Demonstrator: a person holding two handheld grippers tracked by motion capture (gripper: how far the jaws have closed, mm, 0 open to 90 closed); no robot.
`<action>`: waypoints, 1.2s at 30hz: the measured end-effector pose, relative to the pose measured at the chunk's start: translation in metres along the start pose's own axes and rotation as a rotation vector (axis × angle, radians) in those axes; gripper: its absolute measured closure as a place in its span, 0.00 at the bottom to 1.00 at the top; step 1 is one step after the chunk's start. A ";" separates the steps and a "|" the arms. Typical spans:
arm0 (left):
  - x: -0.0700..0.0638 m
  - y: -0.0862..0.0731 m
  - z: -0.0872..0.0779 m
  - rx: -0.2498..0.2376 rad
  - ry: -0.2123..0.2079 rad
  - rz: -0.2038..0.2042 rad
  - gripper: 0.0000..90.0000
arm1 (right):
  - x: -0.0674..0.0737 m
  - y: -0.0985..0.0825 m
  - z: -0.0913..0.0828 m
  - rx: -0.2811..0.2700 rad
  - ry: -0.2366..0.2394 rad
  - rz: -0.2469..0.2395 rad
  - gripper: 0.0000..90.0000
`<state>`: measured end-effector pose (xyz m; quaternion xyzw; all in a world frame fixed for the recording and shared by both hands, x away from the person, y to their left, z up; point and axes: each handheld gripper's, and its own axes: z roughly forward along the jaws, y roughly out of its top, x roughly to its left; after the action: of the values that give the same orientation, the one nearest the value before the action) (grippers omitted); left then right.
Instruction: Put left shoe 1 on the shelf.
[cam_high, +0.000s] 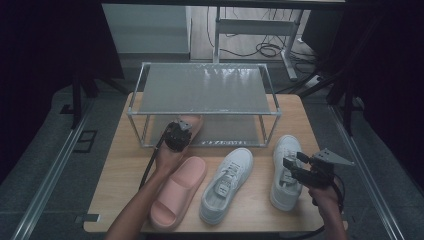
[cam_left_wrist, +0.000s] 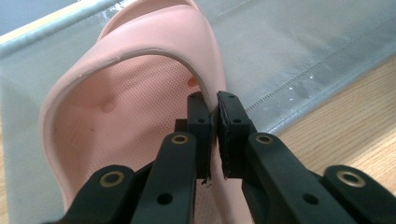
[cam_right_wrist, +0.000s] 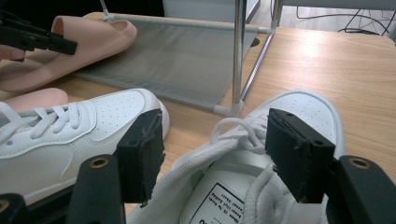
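At the left front corner of the shoe rack (cam_high: 204, 111), a pink slide (cam_left_wrist: 135, 84) is clamped by its side wall between the closed jaws of the left gripper (cam_left_wrist: 214, 135), its toe resting on the rack's lower shelf. To the right of the rack's front edge, a white sneaker (cam_right_wrist: 261, 186) is straddled by the right gripper (cam_right_wrist: 215, 154), jaws held wide apart above its opening, laces between them.

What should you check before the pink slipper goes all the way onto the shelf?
1. Left gripper pinching the pink slipper by its edge: ok.
2. Slipper toe over the rack's bottom shelf: ok.
3. Second pink slipper lying flat on the table: ok.
4. Right gripper open over the right white sneaker, not gripping: ok.
5. Grip firm enough to hold: cannot tell.
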<state>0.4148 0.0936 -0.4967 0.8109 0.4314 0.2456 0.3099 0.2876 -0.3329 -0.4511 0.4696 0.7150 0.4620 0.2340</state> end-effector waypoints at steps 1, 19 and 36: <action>0.000 0.000 0.001 0.001 0.001 0.001 0.94 | 0.000 0.000 0.000 0.000 0.000 -0.001 0.42; 0.002 -0.005 -0.019 -0.009 -0.001 -0.011 0.69 | -0.001 0.000 0.000 0.000 -0.003 0.000 0.42; 0.016 -0.046 -0.081 -0.046 -0.077 -0.040 0.94 | -0.001 -0.001 0.001 0.007 -0.007 0.002 0.42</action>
<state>0.3439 0.1511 -0.4722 0.8037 0.4295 0.2179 0.3495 0.2882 -0.3332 -0.4520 0.4727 0.7153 0.4581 0.2345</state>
